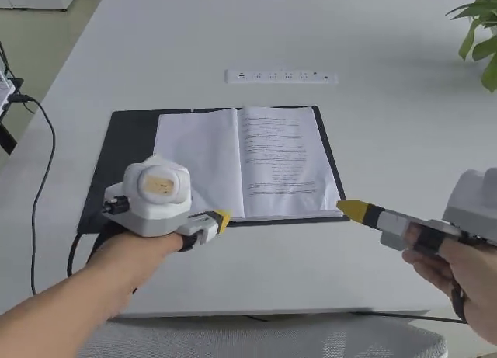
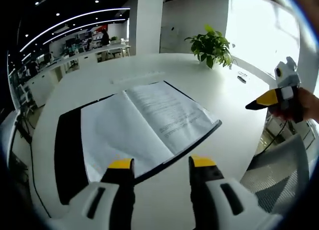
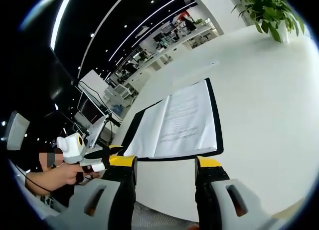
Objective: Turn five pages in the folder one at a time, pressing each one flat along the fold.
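**Surface**: white and broad, with bare room on all sides of the folder, widest to the right and at the far end.

**Folder**: black, lying open and flat near the front middle of the surface. Its near edge runs close to the surface's front edge. The left cover shows as a wide black band.
- Blank page: left of the fold, lying flat.
- Printed page: right of the fold, with its outer edge just inside the folder's right border.

**Left hand-held gripper**: at the folder's near edge, below the blank page. The jaws are spread with nothing between them. Whether they touch the folder cannot be told.

**Right hand-held gripper**: yellow tips just beside the folder's near right corner. Its own view shows the jaws spread and empty.

**Power strip**: white, beyond the folder's far edge and apart from it.

**Plant**: at the far right, well apart from the folder.

**Cable**: black, crossing the surface's left side towards the left hand.

**Chair**: grey mesh, below the front edge.
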